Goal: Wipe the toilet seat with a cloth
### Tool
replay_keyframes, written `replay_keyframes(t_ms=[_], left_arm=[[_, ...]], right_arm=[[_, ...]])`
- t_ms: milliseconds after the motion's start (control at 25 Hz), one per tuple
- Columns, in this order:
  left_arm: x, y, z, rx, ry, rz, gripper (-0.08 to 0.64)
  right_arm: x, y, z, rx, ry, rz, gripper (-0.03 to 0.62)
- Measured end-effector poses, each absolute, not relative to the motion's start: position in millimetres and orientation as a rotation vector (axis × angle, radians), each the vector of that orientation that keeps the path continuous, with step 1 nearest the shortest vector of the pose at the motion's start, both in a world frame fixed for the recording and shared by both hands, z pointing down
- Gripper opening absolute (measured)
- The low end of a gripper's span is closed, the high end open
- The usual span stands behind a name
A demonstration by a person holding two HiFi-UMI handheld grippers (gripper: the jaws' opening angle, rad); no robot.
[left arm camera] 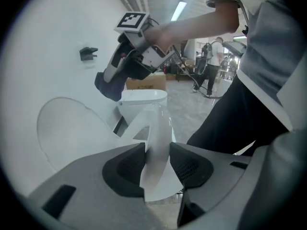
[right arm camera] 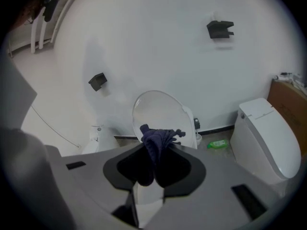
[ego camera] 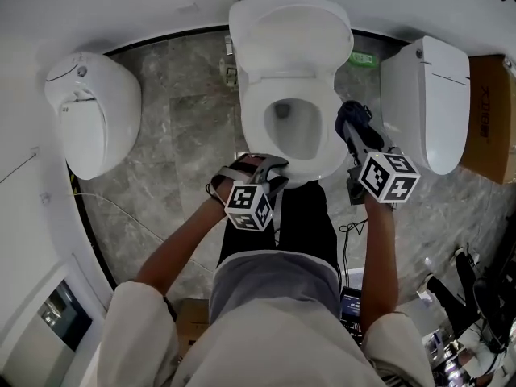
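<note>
Grey marbled floor (ego camera: 177, 135) against a curved white wall (right arm camera: 158, 42); three white toilets in a row. Middle toilet: lid (ego camera: 290, 35) upright, toilet seat (ego camera: 254, 127) down over the bowl. Closed toilet to the left (ego camera: 93, 111), closed toilet to the right (ego camera: 427, 103), the latter with a cardboard box (ego camera: 490, 111) just beside it. Green bottle (ego camera: 363, 57) lies on the floor between the middle and right toilets, near the wall. Person stands at the front of the middle bowl, one gripper per hand. Left gripper (ego camera: 266, 168): at the front edge of the seat, jaws spread, white front rim standing edge-on between the two pads in its own view; no clear squeeze visible, so read as released. Right gripper (ego camera: 352, 129): jaws clenched on a dark blue cloth (ego camera: 355, 113), which is bunched and sticks out past the fingertips. Cloth position: over the right side of the seat ring, beside the bowl opening; contact with the seat cannot be judged from any view.
</note>
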State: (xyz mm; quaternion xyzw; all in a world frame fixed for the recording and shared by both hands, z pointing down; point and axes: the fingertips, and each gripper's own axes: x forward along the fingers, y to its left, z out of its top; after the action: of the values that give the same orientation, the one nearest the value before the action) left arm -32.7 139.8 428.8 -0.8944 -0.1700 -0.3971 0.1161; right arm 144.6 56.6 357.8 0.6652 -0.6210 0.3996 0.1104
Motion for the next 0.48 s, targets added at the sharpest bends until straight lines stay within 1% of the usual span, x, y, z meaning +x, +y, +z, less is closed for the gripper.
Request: replay_keyframes(t_ms=[200,480], left_arm=[[-42.9,164.6,453.6,-2.601,-0.488,-1.111,0.147],[-61.9,208.7,507.1,-2.473,-0.586,-1.143,0.156]], right_arm=[[135.1,70.3,396.4,1.947,-1.777,1.243,0.095],[132.4,80.7,438.3,1.963,-1.741,1.31,0.095]])
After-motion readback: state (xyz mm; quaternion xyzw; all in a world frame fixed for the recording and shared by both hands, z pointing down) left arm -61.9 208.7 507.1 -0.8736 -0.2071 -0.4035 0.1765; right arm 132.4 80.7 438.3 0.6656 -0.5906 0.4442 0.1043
